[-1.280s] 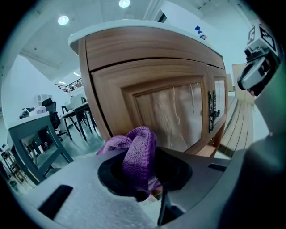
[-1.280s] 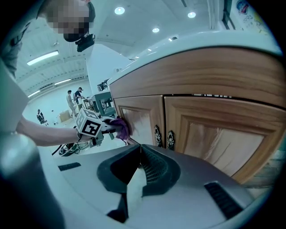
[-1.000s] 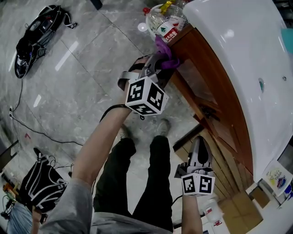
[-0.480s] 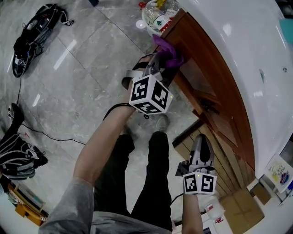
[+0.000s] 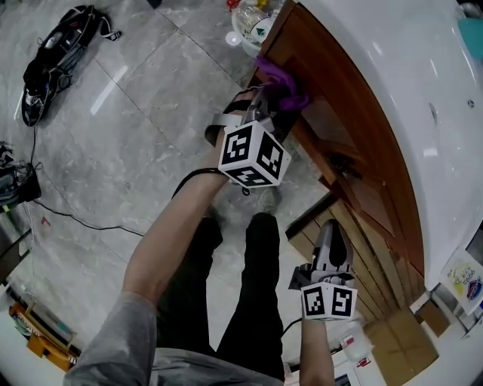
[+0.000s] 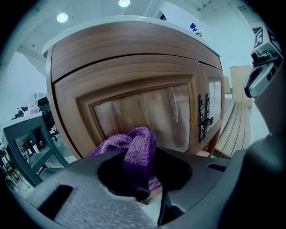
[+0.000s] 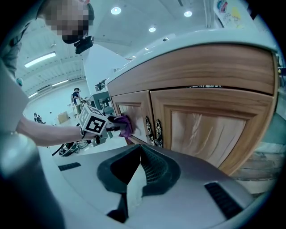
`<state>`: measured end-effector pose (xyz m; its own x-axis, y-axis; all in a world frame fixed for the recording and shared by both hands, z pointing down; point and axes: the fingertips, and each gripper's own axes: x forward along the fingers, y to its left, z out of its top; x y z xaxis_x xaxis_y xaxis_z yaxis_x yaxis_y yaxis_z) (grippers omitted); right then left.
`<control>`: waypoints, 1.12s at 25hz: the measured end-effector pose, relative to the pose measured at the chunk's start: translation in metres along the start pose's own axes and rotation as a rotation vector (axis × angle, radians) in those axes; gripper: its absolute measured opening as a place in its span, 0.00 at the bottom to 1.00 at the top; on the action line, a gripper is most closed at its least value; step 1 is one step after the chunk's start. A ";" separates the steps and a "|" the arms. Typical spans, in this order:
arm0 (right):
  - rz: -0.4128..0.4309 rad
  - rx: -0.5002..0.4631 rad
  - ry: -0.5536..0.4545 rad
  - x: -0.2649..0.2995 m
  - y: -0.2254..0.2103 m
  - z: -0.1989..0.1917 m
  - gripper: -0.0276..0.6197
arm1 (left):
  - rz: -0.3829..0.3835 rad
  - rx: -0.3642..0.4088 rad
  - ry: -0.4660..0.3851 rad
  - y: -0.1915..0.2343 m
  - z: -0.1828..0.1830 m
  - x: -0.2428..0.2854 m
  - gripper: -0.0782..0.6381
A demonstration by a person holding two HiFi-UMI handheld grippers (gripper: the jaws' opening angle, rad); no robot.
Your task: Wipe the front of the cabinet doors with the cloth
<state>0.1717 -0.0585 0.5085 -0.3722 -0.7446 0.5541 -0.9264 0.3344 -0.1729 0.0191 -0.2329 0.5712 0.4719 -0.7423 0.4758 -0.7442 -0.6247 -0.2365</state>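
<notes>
My left gripper (image 5: 270, 107) is shut on a purple cloth (image 5: 284, 87) and holds it against the wooden cabinet door (image 5: 317, 124) near the cabinet's far end. In the left gripper view the cloth (image 6: 136, 150) bulges up between the jaws, right in front of the door's pale inset panel (image 6: 147, 112). The right gripper (image 5: 330, 235) hangs lower, off the doors, shut and holding nothing. From the right gripper view (image 7: 135, 179) I see both doors, their dark handles (image 7: 152, 129), the left gripper (image 7: 109, 124) and the cloth (image 7: 125, 125).
A white basin top (image 5: 423, 83) overhangs the cabinet. A bag of plastic bottles (image 5: 253, 22) stands at the cabinet's far end. Black bags (image 5: 56, 53) and cables lie on the grey floor. The person's legs (image 5: 226, 294) are below. Wooden slats (image 5: 370, 301) lie by the near door.
The left gripper has slid the cloth a little along the door, away from the cabinet's end by the bottles. The right gripper has stayed put.
</notes>
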 end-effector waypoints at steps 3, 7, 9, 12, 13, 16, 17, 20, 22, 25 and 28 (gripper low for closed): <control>-0.003 0.001 -0.002 -0.004 -0.004 -0.002 0.06 | -0.014 0.006 -0.005 -0.009 0.002 0.002 0.25; -0.009 0.005 0.001 -0.010 -0.011 -0.006 0.06 | -0.027 0.003 -0.003 -0.020 0.006 0.004 0.25; -0.012 0.008 0.002 -0.012 -0.015 -0.008 0.06 | -0.038 0.011 -0.003 -0.027 0.008 0.005 0.25; -0.013 0.013 0.001 -0.015 -0.017 -0.010 0.06 | -0.060 0.025 -0.008 -0.039 0.011 0.007 0.25; -0.013 0.015 0.001 -0.016 -0.018 -0.011 0.06 | -0.068 0.025 -0.008 -0.044 0.013 0.008 0.25; -0.013 0.018 -0.003 -0.018 -0.020 -0.012 0.06 | -0.096 0.033 -0.014 -0.062 0.019 0.011 0.25; -0.013 0.019 -0.004 -0.019 -0.022 -0.012 0.06 | -0.105 0.038 -0.017 -0.068 0.020 0.012 0.25; -0.015 0.021 -0.007 -0.023 -0.026 -0.013 0.06 | -0.125 0.048 -0.022 -0.083 0.023 0.016 0.25; -0.019 0.022 -0.008 -0.026 -0.030 -0.014 0.06 | -0.135 0.051 -0.022 -0.090 0.024 0.017 0.25; -0.024 0.025 -0.007 -0.030 -0.036 -0.016 0.06 | -0.144 0.054 -0.019 -0.099 0.026 0.019 0.25; -0.024 0.029 -0.006 -0.033 -0.040 -0.019 0.06 | -0.147 0.056 -0.015 -0.104 0.027 0.020 0.25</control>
<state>0.2223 -0.0363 0.5123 -0.3497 -0.7561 0.5532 -0.9364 0.2994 -0.1828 0.1189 -0.1892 0.5822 0.5813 -0.6451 0.4959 -0.6392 -0.7392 -0.2124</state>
